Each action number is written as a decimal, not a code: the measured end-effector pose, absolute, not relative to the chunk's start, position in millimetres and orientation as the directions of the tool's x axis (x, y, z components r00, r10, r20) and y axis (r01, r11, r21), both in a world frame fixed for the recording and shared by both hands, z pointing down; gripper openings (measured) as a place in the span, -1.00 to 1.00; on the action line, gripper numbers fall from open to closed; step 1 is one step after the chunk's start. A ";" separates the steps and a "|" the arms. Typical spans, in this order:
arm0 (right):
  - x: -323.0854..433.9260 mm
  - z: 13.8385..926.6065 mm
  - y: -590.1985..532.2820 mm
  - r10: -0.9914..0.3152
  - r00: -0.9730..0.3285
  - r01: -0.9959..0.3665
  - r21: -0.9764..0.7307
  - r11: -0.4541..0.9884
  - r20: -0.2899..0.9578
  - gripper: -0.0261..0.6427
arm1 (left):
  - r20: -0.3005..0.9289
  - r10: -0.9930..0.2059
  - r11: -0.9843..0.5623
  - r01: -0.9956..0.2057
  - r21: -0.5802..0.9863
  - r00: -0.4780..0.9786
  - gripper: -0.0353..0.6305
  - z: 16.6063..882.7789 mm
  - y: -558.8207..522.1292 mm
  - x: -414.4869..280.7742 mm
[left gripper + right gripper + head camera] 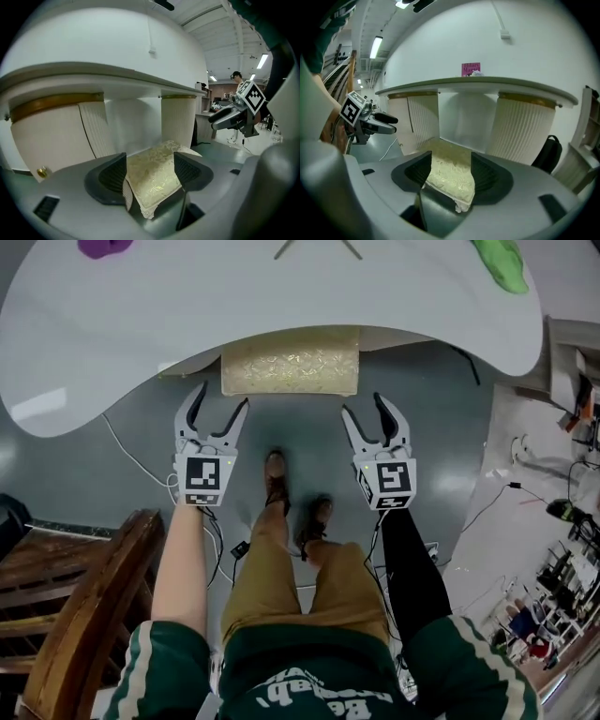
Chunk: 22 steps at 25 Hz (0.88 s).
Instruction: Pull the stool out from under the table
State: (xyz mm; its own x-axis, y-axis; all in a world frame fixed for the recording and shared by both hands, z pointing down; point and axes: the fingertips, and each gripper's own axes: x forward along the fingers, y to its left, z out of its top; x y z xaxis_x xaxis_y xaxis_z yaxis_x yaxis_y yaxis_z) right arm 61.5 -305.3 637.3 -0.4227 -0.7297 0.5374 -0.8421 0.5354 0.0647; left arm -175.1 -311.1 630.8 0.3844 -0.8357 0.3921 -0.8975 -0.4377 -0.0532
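Head view looked down on the stool with the pale gold, patterned fabric seat [291, 360], which was pretty much all tucked under the big white curved-edge table [281, 296], with only its front strip poking out. The left gripper [223, 407] and the right gripper [364, 411] sat just short of that front edge, one near each corner. Both had their fingers spread wide with nothing pinched. In each gripper view a seat corner lined up in the gap, but the pads weren't pressing on it. So, progress-wise, basically nothing was done: the stool hadn't been pulled out, and the grab and the whole pull were still left.
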 end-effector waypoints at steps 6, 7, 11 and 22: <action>79.4 704.9 -305.5 -0.727 -0.413 -0.840 0.079 0.537 0.549 -0.02 | 0.457 -0.817 -0.417 -0.908 -0.046 0.352 0.12 705.4 -294.3 -196.6; 84.9 718.9 -304.5 -0.727 -0.407 -0.842 0.081 0.533 0.553 0.00 | 0.460 -0.816 -0.413 -0.910 -0.043 0.349 0.13 717.3 -291.5 -197.0; 106.0 772.9 -306.9 -0.730 -0.386 -0.855 0.079 0.513 0.563 0.01 | 0.498 -0.803 -0.402 -0.914 -0.048 0.327 0.13 766.5 -287.2 -194.4; 119.2 874.7 -319.7 -0.696 -0.390 -0.854 0.045 0.518 0.602 0.04 | 0.554 -0.777 -0.385 -0.922 -0.039 0.301 0.13 865.0 -305.7 -197.7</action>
